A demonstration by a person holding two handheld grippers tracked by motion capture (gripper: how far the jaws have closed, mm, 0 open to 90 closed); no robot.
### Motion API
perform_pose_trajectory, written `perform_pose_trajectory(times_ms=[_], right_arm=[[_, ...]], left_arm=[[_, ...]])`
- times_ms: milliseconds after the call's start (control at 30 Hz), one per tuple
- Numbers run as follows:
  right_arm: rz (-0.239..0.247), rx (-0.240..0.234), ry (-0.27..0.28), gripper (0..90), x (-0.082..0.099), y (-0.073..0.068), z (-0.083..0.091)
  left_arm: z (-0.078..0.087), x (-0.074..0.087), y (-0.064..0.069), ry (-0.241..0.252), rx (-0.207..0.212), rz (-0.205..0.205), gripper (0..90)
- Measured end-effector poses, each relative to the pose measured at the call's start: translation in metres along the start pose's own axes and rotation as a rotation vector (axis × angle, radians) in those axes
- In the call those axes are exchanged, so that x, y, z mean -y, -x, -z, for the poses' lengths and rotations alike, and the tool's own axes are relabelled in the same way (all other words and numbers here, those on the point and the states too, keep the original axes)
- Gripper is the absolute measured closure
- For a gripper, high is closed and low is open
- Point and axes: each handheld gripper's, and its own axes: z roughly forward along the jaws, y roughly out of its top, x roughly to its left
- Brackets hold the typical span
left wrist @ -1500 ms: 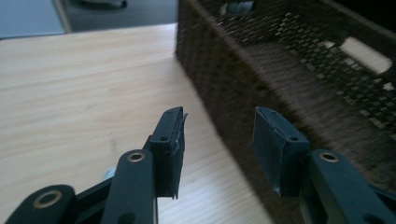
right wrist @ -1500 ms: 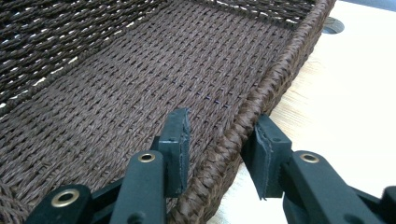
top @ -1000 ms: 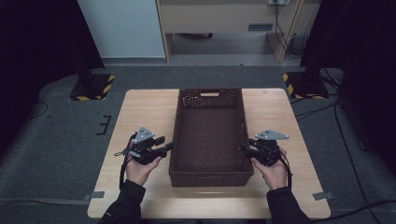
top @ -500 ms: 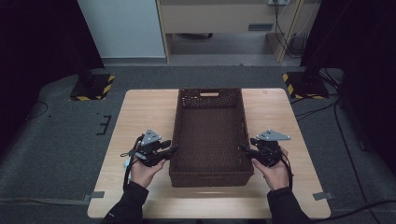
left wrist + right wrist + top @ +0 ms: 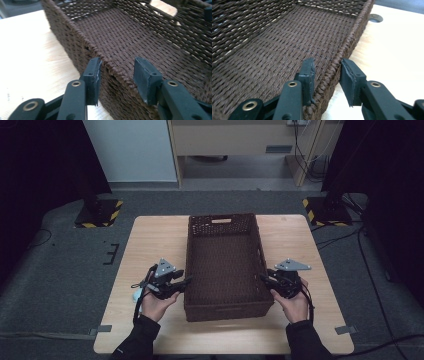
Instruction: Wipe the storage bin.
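woven basket (image 5: 140, 37) rim between left gripper (image 5: 117, 75) jaws (outer pad touching)

The basket (image 5: 225, 270) sits in the middle of the surface (image 5: 150, 240), long sides running front to back. The left hand-held gripper (image 5: 182, 284) straddles its left wall near the front; the right hand-held gripper (image 5: 265, 279) straddles its right wall opposite.

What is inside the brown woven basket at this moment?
The basket holds no objects; only its woven floor shows, plus one jaw of each gripper reaching over a long wall. The corner behind the near wall is hidden in the high view.
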Motion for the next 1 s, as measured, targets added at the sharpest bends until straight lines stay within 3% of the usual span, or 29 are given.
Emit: perform_pose_trajectory(times_ms=[100,333,533,633,800,1000], right_arm=[[0.004,0.018,0.0,66.0,-0.001,0.0,-0.001],[0.011,0.025,0.003,56.3,0.0,-0.001,0.006],[0.007,0.01,-0.011,59.5,0.01,0.002,0.019],[-0.009,-0.02,-0.022,67.3,0.012,0.003,0.018],[0.004,-0.024,-0.037,69.5,0.01,0.005,0.015],[-0.003,-0.021,-0.035,70.1,0.007,0.009,0.011]], left_arm=[[-0.001,0.0,0.004,-0.007,-0.015,-0.007,56.7],[0.001,0.002,0.012,-0.011,-0.036,0.003,57.6],[0.003,0.002,0.026,-0.02,-0.062,-0.021,56.9],[0.003,-0.001,0.023,-0.023,-0.034,-0.027,54.8],[-0.002,-0.007,0.014,0.003,-0.003,-0.02,51.3],[-0.009,-0.01,0.015,-0.003,-0.023,-0.042,47.4]])
